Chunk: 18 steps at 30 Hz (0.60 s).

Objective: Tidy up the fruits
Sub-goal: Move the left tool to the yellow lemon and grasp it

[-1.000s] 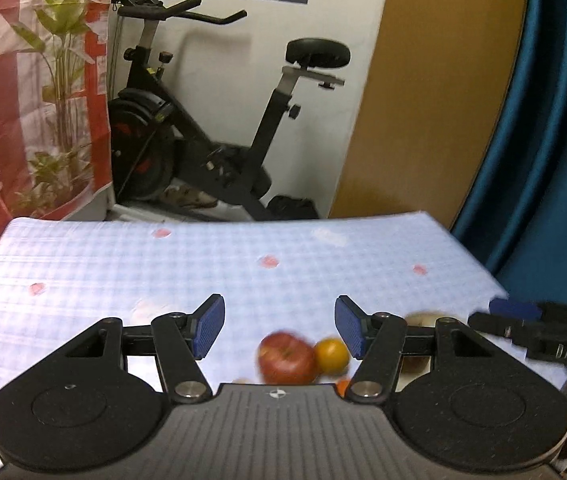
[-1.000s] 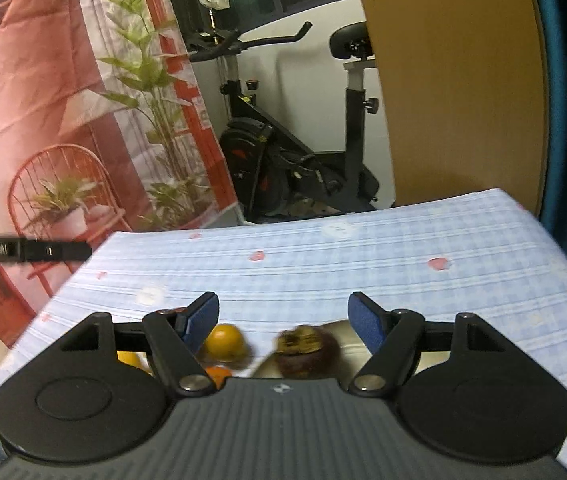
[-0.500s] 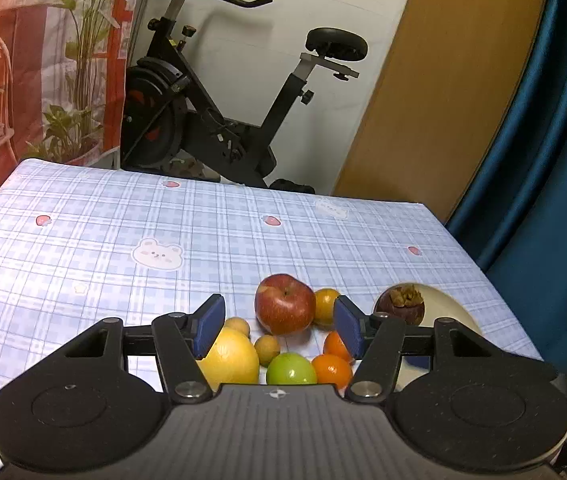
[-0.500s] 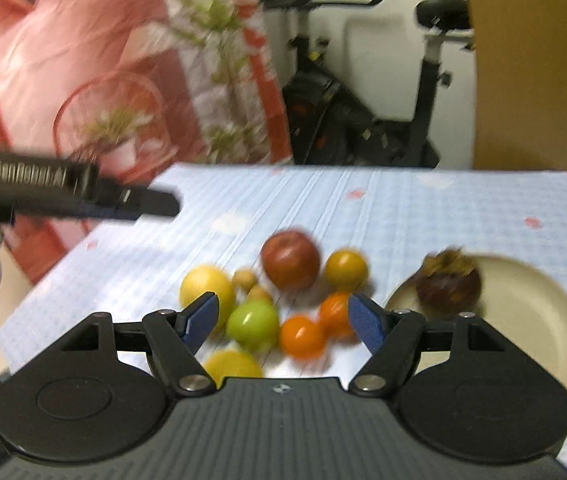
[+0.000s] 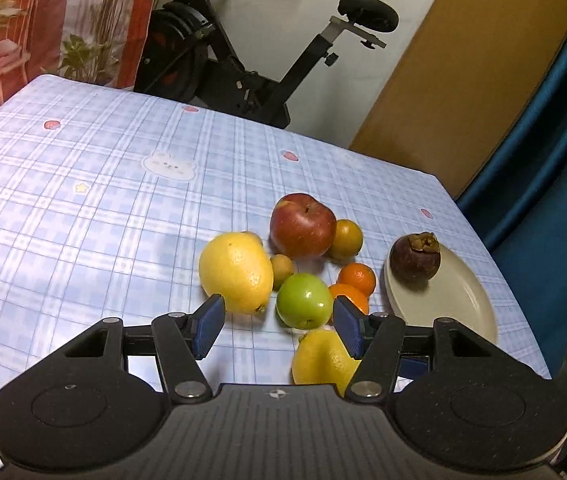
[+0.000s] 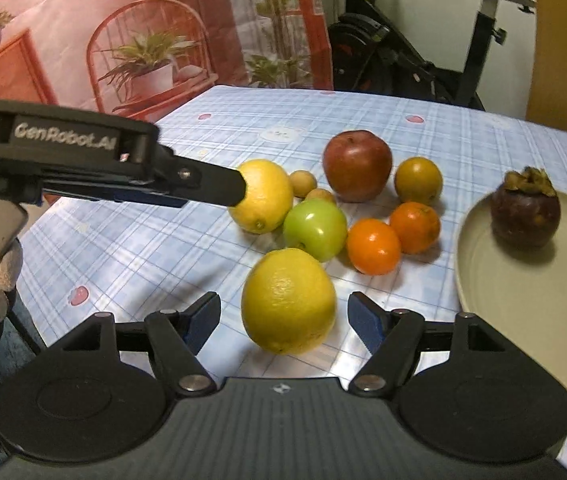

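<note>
One plate (image 6: 483, 320) is seen at the right with a mangosteen (image 6: 525, 210) on it. The near lemon (image 6: 287, 300) is framed just ahead of the right gripper (image 6: 283, 320), nearer than the left gripper (image 5: 277, 326); both are held wide open, empty.
</note>
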### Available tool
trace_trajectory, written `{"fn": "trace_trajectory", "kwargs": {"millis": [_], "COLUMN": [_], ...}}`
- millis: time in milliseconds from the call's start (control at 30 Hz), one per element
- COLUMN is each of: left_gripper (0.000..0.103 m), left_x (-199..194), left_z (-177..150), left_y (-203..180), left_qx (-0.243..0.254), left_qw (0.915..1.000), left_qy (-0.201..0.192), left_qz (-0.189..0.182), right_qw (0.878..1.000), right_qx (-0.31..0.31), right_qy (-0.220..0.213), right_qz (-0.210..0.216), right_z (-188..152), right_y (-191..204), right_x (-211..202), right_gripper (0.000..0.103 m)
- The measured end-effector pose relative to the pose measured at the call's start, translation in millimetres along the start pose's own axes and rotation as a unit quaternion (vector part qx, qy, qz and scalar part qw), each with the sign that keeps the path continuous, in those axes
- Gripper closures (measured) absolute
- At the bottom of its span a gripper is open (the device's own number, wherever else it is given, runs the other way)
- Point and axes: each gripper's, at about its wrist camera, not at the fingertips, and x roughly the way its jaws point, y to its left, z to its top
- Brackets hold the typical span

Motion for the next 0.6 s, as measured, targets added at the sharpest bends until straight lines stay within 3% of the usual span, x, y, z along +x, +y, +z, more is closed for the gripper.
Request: {"fn": "trace_trajectory", "kwargs": {"millis": [133,433,600], "left_gripper": [0.041,0.042,0.046], "left_x": [3,20,23], "left_z": [-6,-24,-31], "left_y": [1,-8,-7], "left_qx": [-0.004,-0.020,-0.040], "left_qw": [1.0000,0.9978,0.9961], "left_qy": [0.006,0.044,0.044], "left_qz": [-0.005,-0.045,-0.065], "right_qw": [1.000,1.000,1.000], "right_qx": [-0.008,-0.011,0.003], "right_qy": [0.000,-0.012,-0.014], "right_qz": [-0.006,0.005,0.019], "right_z": [-4,-13,-16], "right_y": [0,-4,-11], "right_x": [0,-7,-8], "right_gripper": [0.045,0.045,0.046]}}
